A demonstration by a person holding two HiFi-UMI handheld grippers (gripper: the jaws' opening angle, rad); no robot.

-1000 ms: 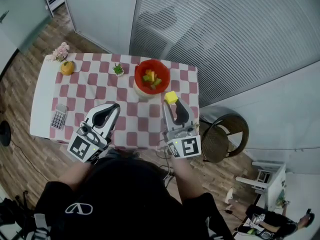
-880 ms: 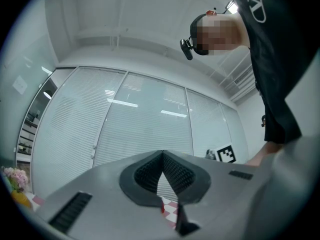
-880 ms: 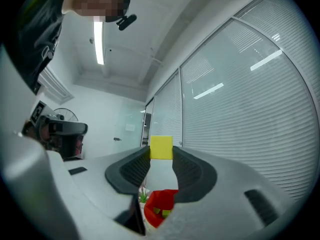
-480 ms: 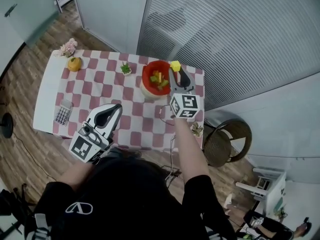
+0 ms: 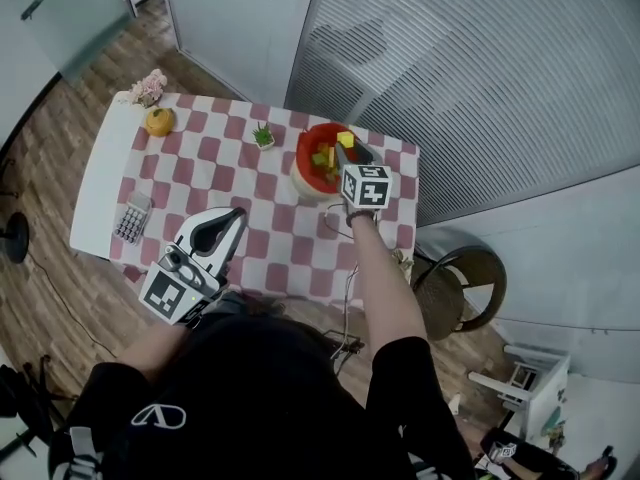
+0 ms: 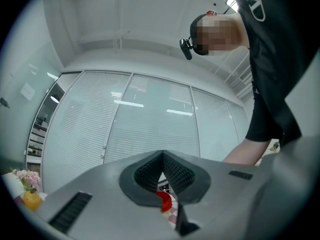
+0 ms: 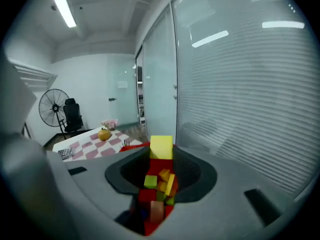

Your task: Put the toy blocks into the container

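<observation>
A red bowl [image 5: 306, 164] holding several coloured blocks stands at the far right of the checkered table [image 5: 215, 173]. My right gripper [image 5: 347, 145] hangs over the bowl's right side, shut on a yellow block [image 5: 346, 139]. In the right gripper view the yellow block [image 7: 161, 147] sits pinched between the jaws at their tips, with the red bowl [image 7: 152, 223] and its blocks [image 7: 162, 180] directly beneath. My left gripper [image 5: 231, 216] stays near the table's front edge, shut and empty. In the left gripper view its jaws [image 6: 162, 157] meet, and a sliver of the red bowl [image 6: 164, 202] shows below them.
An orange fruit [image 5: 159, 121] and pink flowers [image 5: 150, 86] lie at the table's far left corner. A small potted plant [image 5: 263, 135] stands left of the bowl, a calculator [image 5: 131, 218] near the left edge. A round chair [image 5: 462, 286] sits right of the table; a slatted glass wall runs behind.
My right gripper carried the yellow block from the table's near right edge forward and lower, until it came over the red bowl. The left gripper stayed in place.
</observation>
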